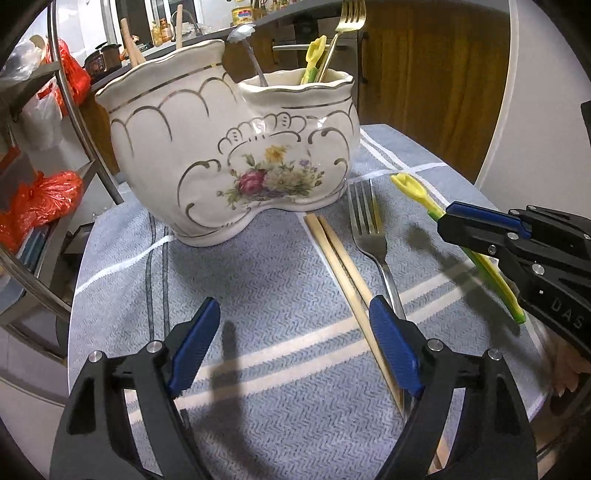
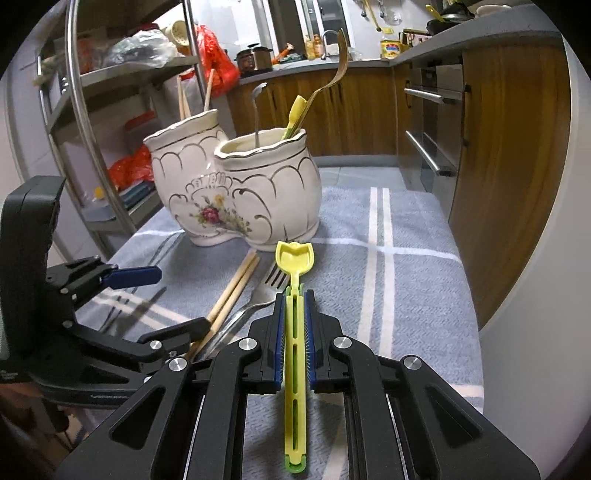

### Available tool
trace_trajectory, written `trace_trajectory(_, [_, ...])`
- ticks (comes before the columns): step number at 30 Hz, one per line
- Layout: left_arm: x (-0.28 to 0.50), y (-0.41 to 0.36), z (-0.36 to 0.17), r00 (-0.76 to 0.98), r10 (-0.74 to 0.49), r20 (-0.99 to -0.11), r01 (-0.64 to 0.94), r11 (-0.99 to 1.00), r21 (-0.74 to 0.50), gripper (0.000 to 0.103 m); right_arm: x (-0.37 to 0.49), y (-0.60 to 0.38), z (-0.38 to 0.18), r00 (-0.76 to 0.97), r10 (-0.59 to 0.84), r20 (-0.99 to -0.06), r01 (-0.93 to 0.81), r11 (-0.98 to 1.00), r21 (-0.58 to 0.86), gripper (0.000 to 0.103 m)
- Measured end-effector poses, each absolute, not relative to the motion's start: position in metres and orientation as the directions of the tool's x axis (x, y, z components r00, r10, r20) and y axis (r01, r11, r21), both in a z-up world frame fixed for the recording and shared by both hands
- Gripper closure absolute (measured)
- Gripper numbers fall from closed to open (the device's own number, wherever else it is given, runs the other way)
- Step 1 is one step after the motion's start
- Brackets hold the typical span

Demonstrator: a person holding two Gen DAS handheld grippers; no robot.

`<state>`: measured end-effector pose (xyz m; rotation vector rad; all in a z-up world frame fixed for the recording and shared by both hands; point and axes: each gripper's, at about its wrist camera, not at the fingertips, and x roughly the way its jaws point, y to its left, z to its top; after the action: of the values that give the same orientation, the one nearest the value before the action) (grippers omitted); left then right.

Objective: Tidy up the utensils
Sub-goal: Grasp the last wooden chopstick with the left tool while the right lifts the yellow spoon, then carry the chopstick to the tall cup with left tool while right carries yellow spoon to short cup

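Note:
A white floral two-compartment ceramic holder (image 1: 236, 155) (image 2: 240, 192) stands at the back of the cloth. Its lower compartment holds a gold fork (image 1: 345, 26), a yellow utensil (image 1: 314, 59) and a spoon (image 1: 247, 48). The taller compartment holds chopsticks (image 2: 192, 96). On the cloth lie a pair of chopsticks (image 1: 347, 273) (image 2: 232, 291) and a silver fork (image 1: 373, 236) (image 2: 258, 295). My right gripper (image 2: 294, 295) (image 1: 448, 218) is shut on a yellow-green plastic spoon (image 2: 294, 332) (image 1: 417, 192). My left gripper (image 1: 291, 314) (image 2: 162, 275) is open and empty, its right finger over the chopsticks and fork handle.
A blue-grey striped cloth (image 1: 258, 266) (image 2: 406, 280) covers the table. A metal rack (image 1: 62, 122) with red bags stands left. Wooden cabinets and an oven (image 2: 432, 122) are behind and right. The table's edge curves close on the right.

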<state>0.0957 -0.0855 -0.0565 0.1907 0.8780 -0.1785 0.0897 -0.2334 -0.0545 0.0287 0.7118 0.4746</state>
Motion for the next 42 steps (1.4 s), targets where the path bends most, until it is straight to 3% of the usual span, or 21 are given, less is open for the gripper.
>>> trace_trajectory(3, [0.099, -0.09, -0.057, 0.609, -0.097, -0.787, 0.251, 0.965, 0.075, 0.034, 0.089, -0.232, -0.054, 0.655, 0.435, -0.618, -0.417, 0.89, 0.184, 0.093])
trace_trajectory(5, [0.097, -0.093, -0.056, 0.592, -0.136, -0.795, 0.279, 0.959, 0.044, 0.054, 0.089, -0.231, -0.054, 0.651, 0.439, -0.619, -0.421, 0.888, 0.186, 0.093])
trace_trajectory(7, [0.097, -0.095, -0.054, 0.569, -0.172, -0.805, 0.302, 0.953, 0.01, 0.065, 0.09, -0.232, -0.054, 0.65, 0.446, -0.616, -0.424, 0.885, 0.193, 0.093])
trace_trajectory(12, [0.093, -0.099, -0.053, 0.536, -0.198, -0.821, 0.357, 0.934, 0.008, 0.067, 0.09, -0.234, -0.054, 0.647, 0.452, -0.614, -0.425, 0.882, 0.201, 0.093])
trace_trajectory(13, [0.093, -0.1, -0.052, 0.531, -0.207, -0.822, 0.377, 0.926, 0.01, 0.074, 0.09, -0.234, -0.054, 0.647, 0.452, -0.614, -0.425, 0.882, 0.201, 0.093])
trace_trajectory(14, [0.092, -0.099, -0.052, 0.529, -0.207, -0.823, 0.387, 0.922, 0.016, 0.088, 0.09, -0.234, -0.054, 0.647, 0.452, -0.614, -0.426, 0.882, 0.201, 0.093])
trace_trajectory(15, [0.093, -0.098, -0.052, 0.528, -0.199, -0.826, 0.392, 0.92, 0.029, 0.093, 0.09, -0.233, -0.054, 0.648, 0.451, -0.614, -0.426, 0.883, 0.2, 0.093])
trace_trajectory(27, [0.07, -0.052, -0.045, 0.602, -0.212, -0.77, 0.398, 0.916, 0.059, 0.097, 0.081, -0.234, -0.042, 0.692, 0.462, -0.555, -0.439, 0.879, 0.185, 0.093])
trace_trajectory(42, [0.035, 0.001, 0.012, 0.83, -0.346, -0.437, 0.381, 0.924, -0.008, 0.097, 0.057, -0.216, 0.001, 0.799, 0.499, -0.334, -0.486, 0.864, 0.13, 0.093])
